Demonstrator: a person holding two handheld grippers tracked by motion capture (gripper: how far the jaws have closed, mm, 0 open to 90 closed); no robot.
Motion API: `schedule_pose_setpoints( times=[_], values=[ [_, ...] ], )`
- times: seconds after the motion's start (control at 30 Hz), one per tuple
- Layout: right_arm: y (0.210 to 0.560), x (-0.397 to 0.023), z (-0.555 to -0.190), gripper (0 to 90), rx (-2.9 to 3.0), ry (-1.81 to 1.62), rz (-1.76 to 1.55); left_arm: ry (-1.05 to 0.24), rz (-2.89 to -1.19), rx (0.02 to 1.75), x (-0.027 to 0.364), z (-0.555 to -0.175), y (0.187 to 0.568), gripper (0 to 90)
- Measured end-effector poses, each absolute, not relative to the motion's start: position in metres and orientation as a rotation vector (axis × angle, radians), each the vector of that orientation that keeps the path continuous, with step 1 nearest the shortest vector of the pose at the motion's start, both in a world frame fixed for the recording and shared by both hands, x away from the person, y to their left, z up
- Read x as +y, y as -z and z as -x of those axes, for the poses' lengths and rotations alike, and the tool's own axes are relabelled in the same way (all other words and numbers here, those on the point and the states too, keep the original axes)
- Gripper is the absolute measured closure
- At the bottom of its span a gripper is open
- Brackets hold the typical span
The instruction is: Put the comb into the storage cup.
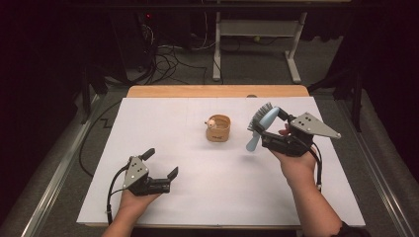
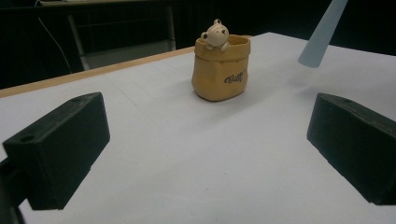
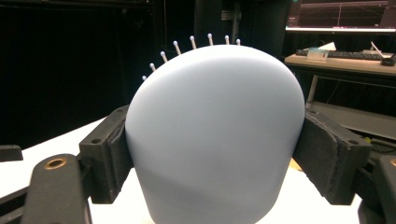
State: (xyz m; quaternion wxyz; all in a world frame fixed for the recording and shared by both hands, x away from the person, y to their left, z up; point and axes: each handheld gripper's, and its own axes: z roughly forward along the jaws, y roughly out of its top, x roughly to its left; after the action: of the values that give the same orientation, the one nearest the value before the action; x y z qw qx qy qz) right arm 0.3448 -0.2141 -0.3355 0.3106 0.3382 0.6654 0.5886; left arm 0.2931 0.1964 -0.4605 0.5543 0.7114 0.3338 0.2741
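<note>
Closest to the lens, in the right gripper view, the pale blue back of the hairbrush (image 3: 215, 135) sits pressed between both pads of the right tool (image 3: 215, 158), a row of white-tipped bristles showing over its rounded top edge; the high view gives what that close picture cannot, namely the whole hairbrush (image 1: 261, 126) held clear above the surface, its long axis slanting from the bristled head up and away from the person down to the handle tip, which points toward the near left; the right tool (image 1: 267, 129) grips it at the head; the left gripper view adds the handle tip (image 2: 322, 35) hanging in the air to the right of the tan pouch-shaped cup (image 2: 220, 70), a small figure peeping over the cup's rim, the two not touching; the left tool (image 1: 160, 164) rests low near the front left of the white surface (image 1: 163, 123), jaws wide apart with nothing between them; the cup (image 1: 218, 128) stands upright near the middle, well apart from every edge, with bare white sheet all around it.
</note>
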Motion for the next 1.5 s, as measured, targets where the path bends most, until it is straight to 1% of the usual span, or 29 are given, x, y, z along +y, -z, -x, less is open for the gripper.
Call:
schedule_pose_setpoints(
  times=[1.13, 1.5],
  values=[
    [0.318, -0.186, -0.368, 20.9, 1.705, -1.621, -0.864, -0.639, -1.708, 0.786, 0.193, -0.294, 0.461, 0.0],
    [0.303, -0.178, -0.373, 20.9, 1.681, -1.640, -0.839, -0.628, -1.709, 0.779, 0.195, -0.294, 0.462, 0.0]
  ],
)
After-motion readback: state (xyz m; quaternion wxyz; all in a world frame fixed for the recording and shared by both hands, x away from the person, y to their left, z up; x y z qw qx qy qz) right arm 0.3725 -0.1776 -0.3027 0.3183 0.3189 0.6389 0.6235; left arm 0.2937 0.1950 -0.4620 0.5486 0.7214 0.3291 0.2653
